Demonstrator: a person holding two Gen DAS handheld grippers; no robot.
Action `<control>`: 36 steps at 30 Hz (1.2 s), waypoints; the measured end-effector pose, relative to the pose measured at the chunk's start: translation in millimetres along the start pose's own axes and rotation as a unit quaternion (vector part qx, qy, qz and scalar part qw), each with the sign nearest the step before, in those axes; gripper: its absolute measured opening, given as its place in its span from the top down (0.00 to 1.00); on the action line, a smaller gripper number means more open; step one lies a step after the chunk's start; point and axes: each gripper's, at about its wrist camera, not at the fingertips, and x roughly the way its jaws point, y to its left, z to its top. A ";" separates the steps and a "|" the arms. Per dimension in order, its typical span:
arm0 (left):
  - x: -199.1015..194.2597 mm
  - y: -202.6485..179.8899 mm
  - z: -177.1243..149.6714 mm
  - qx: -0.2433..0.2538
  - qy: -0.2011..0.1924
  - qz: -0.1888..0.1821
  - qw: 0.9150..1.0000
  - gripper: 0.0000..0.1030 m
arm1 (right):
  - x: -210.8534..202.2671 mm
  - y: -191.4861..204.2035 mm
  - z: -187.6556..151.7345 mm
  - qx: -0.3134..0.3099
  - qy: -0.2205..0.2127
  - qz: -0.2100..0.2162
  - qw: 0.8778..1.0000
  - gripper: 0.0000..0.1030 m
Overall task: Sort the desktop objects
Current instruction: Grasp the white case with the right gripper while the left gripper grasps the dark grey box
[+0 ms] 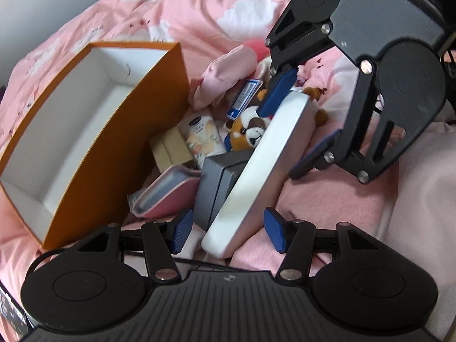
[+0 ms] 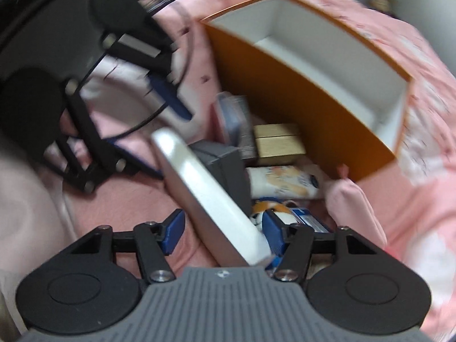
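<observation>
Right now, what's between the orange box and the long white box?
In the left wrist view: a tan box, pink pouch and grey box lie between orange box and white box.

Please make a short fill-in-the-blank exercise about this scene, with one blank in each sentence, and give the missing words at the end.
1. The open box is ____ outside and white inside.
2. Inside the box there is ____.
3. The long white case lies between the pads of the left gripper and of the ____ gripper.
4. The soft toy lies on a ____ blanket.

Missing words: orange; nothing; right; pink
</observation>
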 end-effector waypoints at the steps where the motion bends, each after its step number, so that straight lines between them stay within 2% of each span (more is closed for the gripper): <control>1: -0.2 1.0 -0.1 -0.001 -0.001 0.002 1.000 0.36 | 1.3 1.4 3.9 -0.024 0.011 0.005 1.000 0.44; 3: -1.4 2.3 -1.9 -0.005 -0.005 0.006 1.000 0.36 | 3.3 1.4 10.7 -0.062 0.025 0.017 0.998 0.44; 6: -2.6 8.5 -5.9 -0.017 -0.008 0.005 1.000 0.36 | 13.0 0.3 20.4 -0.081 0.036 0.034 0.996 0.45; 8: -3.7 12.2 -7.8 -0.029 -0.008 0.005 1.000 0.36 | 19.7 3.2 24.9 -0.092 0.042 0.047 0.994 0.55; 9: -4.8 13.3 -8.5 -0.032 -0.009 0.004 0.999 0.36 | 22.1 5.5 27.3 -0.096 0.045 0.050 0.993 0.56; 16: -9.9 18.2 -11.0 -0.034 -0.013 0.003 0.999 0.36 | 27.8 21.0 32.8 -0.151 0.073 0.046 0.985 0.57; 17: -11.2 19.3 -10.9 -0.034 -0.014 0.003 0.999 0.36 | 30.4 19.6 33.6 -0.144 0.075 0.045 0.986 0.63; 21: -19.9 25.1 -11.2 -0.050 -0.035 0.003 0.998 0.36 | 21.5 17.0 31.3 -0.131 0.070 0.042 0.988 0.65; 29: -40.1 32.7 -8.4 -0.070 -0.083 -0.004 0.994 0.36 | -16.1 17.7 10.1 -0.086 0.049 0.000 0.995 0.66; 33: -42.6 32.8 -6.7 -0.068 -0.089 0.001 0.994 0.36 | -31.7 7.4 -4.0 -0.030 0.038 -0.026 0.998 0.67; 36: -40.8 33.9 -5.5 -0.070 -0.087 0.003 0.994 0.36 | -44.9 -4.3 -12.9 0.027 0.025 -0.065 0.997 0.70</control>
